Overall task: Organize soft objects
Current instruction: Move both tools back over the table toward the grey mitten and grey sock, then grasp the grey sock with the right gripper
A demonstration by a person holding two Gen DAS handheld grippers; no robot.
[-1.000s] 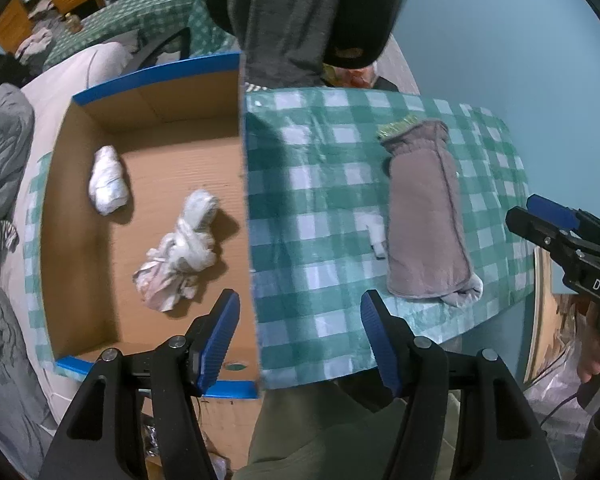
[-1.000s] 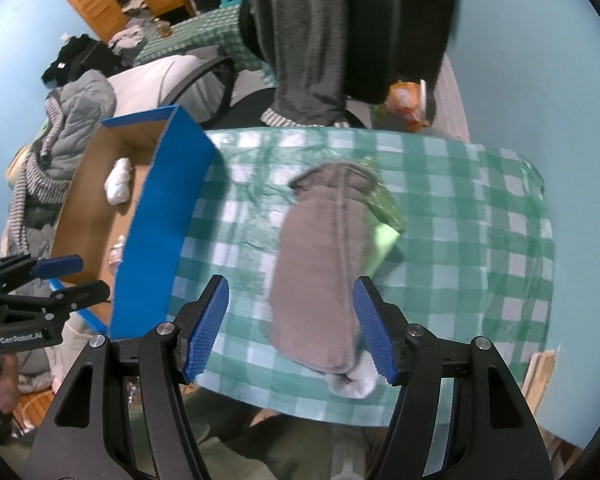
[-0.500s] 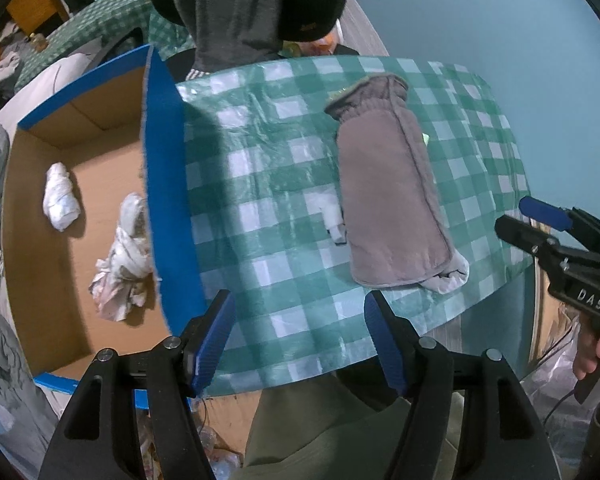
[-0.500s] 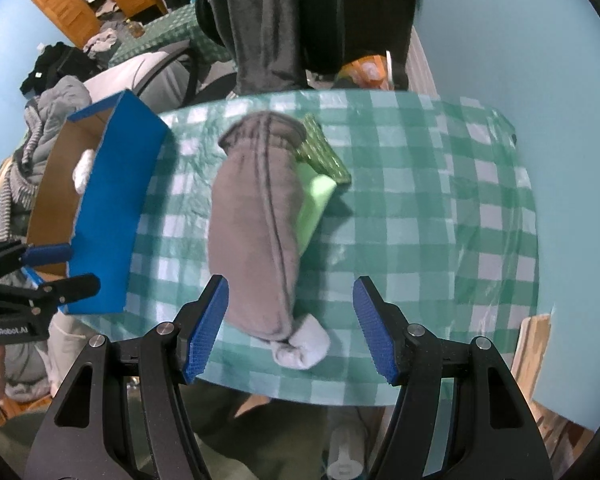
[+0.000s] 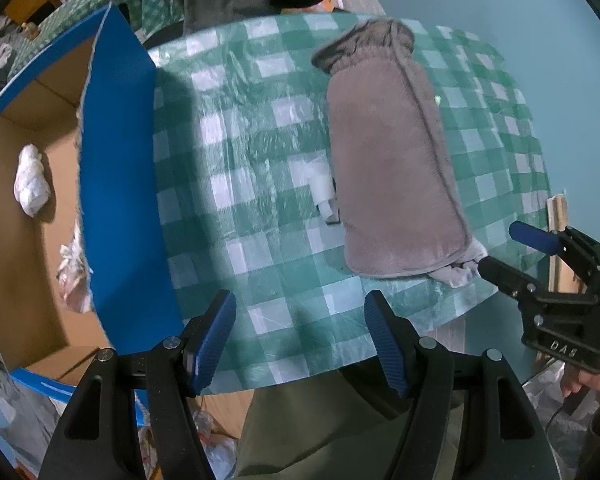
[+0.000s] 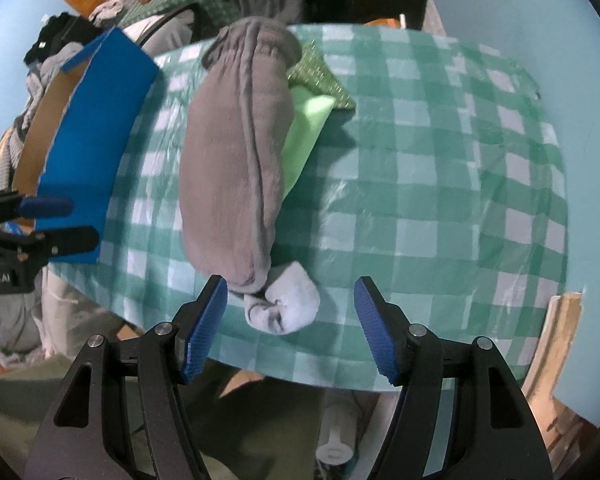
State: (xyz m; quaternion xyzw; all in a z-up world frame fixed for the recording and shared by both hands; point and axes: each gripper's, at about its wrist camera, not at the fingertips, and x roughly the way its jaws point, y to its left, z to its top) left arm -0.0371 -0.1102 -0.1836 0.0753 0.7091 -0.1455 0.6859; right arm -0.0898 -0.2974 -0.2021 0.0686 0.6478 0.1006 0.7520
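Between the right gripper's (image 6: 290,322) spread, empty jaws lies the pale sock end (image 6: 283,305) of the grey sleeve (image 6: 236,168), apparently lined up for pickup; the left gripper (image 5: 300,340) hangs open, also empty.

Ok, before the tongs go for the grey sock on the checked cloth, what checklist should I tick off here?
1. Right tongs open, nothing gripped: ok.
2. Left tongs open, nothing gripped: ok.
3. Grey sock lies flat on the checked cloth, free to reach: ok.
4. Right tongs lined up with the sock's near end, where a pale sock toe pokes out: ok.
5. Green sponge is tucked under the sock's side and may be dragged: not ok.
6. Cardboard box open with room: ok.
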